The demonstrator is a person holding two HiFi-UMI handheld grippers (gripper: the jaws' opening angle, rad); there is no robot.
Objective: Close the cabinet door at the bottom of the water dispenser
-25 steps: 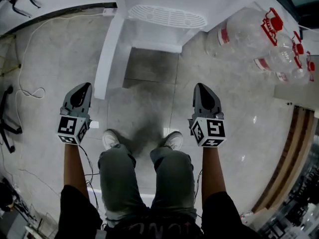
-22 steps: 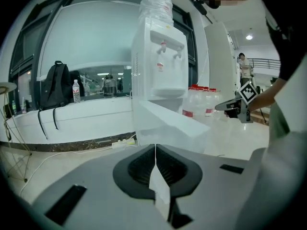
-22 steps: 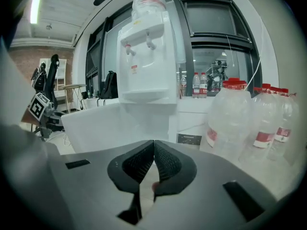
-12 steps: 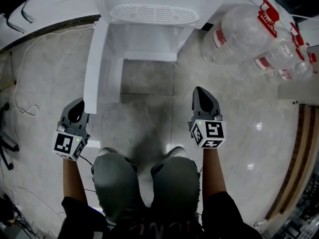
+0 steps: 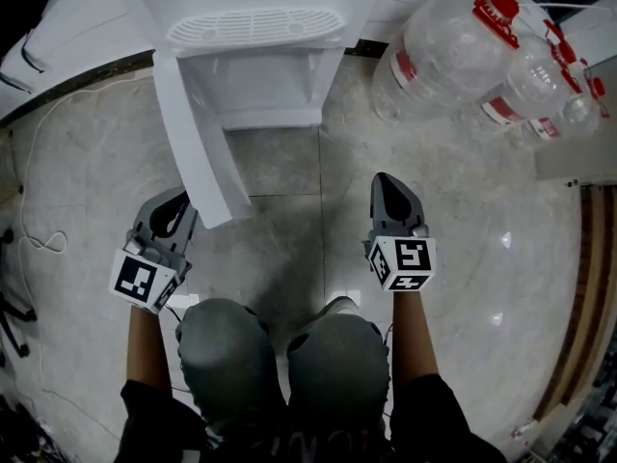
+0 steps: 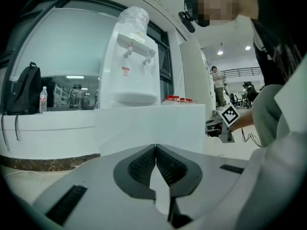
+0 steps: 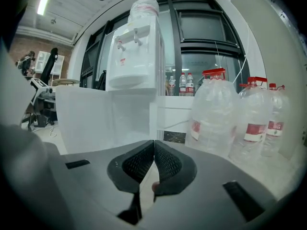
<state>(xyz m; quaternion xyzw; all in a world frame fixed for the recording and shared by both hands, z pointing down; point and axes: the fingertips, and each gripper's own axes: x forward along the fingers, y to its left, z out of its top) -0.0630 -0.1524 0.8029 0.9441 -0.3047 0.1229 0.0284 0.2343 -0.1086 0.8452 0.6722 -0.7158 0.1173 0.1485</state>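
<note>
Cabinet door [image 5: 193, 143] ajar; closed left gripper [image 5: 179, 204] beside edge.

The left hand-held gripper [image 5: 176, 206] hovers beside cabinet door [image 5: 197, 152].

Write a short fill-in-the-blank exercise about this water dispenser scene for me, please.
1. The cabinet door at the bottom of the water dispenser stands ____.
2. The left gripper and the right gripper hold nothing, and the jaws of both are ____.
3. The gripper closest to the door's free edge is the ____ one.
4. The big water bottles beside the dispenser have caps coloured ____.

Missing words: open; shut; left; red.
</note>
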